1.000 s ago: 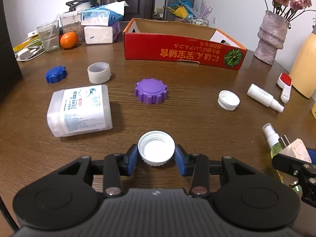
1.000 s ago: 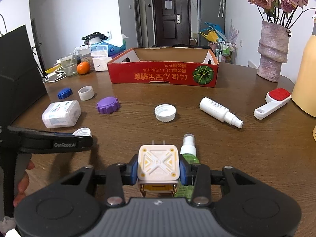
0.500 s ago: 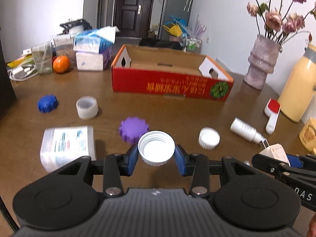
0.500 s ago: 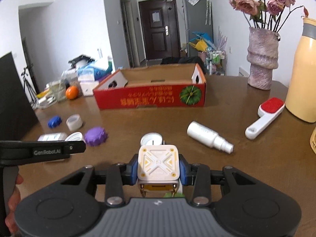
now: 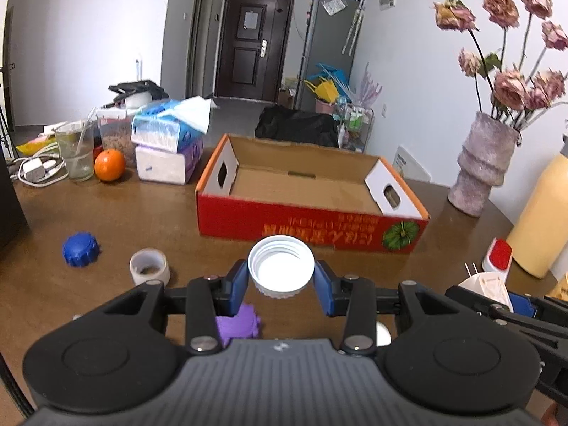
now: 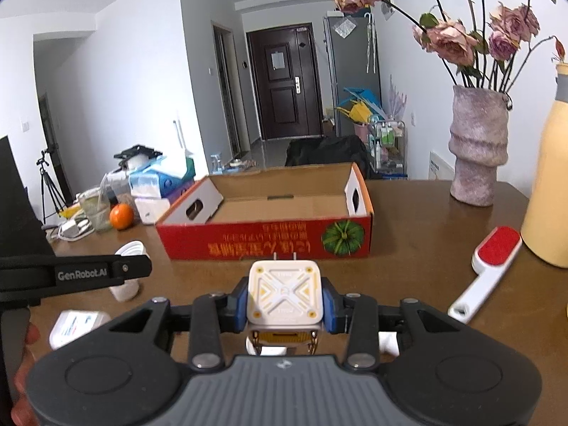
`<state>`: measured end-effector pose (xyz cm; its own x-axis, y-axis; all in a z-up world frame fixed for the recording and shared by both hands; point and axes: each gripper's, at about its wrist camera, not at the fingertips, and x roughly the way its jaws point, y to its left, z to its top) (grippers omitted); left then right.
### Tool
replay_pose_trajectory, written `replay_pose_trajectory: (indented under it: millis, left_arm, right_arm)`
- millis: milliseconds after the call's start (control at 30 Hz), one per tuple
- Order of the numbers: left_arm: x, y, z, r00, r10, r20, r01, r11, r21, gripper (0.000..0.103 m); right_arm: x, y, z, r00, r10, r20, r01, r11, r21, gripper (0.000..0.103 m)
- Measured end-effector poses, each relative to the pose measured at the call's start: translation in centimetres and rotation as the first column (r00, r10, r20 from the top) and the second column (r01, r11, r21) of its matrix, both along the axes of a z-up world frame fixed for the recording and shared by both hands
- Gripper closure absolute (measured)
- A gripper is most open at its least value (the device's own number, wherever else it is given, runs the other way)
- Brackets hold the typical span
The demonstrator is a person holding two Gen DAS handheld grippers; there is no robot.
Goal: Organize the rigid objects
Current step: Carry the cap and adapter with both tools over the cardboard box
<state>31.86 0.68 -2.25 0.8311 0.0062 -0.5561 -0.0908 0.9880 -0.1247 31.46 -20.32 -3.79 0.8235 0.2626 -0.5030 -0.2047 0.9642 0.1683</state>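
Observation:
My left gripper [image 5: 281,277] is shut on a white screw cap [image 5: 281,266], held in the air in front of the red cardboard box [image 5: 309,227]. My right gripper [image 6: 285,303] is shut on a white square plug adapter [image 6: 285,296], also lifted, facing the same box [image 6: 262,245], which is open and looks empty. On the table lie a blue cap [image 5: 81,248], a white tape roll [image 5: 149,266] and a purple cap [image 5: 238,325], partly hidden under my left gripper. The adapter also shows at the right of the left wrist view [image 5: 486,285].
A red-and-white lint brush [image 6: 486,273], a yellow jug [image 6: 550,191] and a vase of dried roses [image 6: 477,149] stand to the right. An orange [image 5: 109,165], a glass [image 5: 76,154], tissue packs [image 5: 167,149] and cables crowd the back left. A white wipes pack [image 6: 76,325] lies low left.
Both grippers have risen from the table and moved forward toward the red box, each still holding its object. The loose caps and bottles have dropped low or out of view.

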Motion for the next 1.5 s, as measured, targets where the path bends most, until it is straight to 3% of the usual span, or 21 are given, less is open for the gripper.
replay_pose_trajectory:
  millis: [600, 1500]
  left_arm:
    - [9.2, -1.3, 0.9, 0.998, 0.048, 0.048, -0.049, 0.999, 0.011, 0.062]
    - [19.7, -0.4, -0.4, 0.994, 0.103, 0.030, -0.105, 0.993, 0.053, 0.062]
  right_arm:
    - [9.0, 0.8, 0.9, 1.000, 0.028, 0.008, -0.027, 0.999, -0.017, 0.065]
    - [21.5, 1.5, 0.5, 1.000, 0.024, -0.010, -0.024, 1.000, 0.006, 0.065]
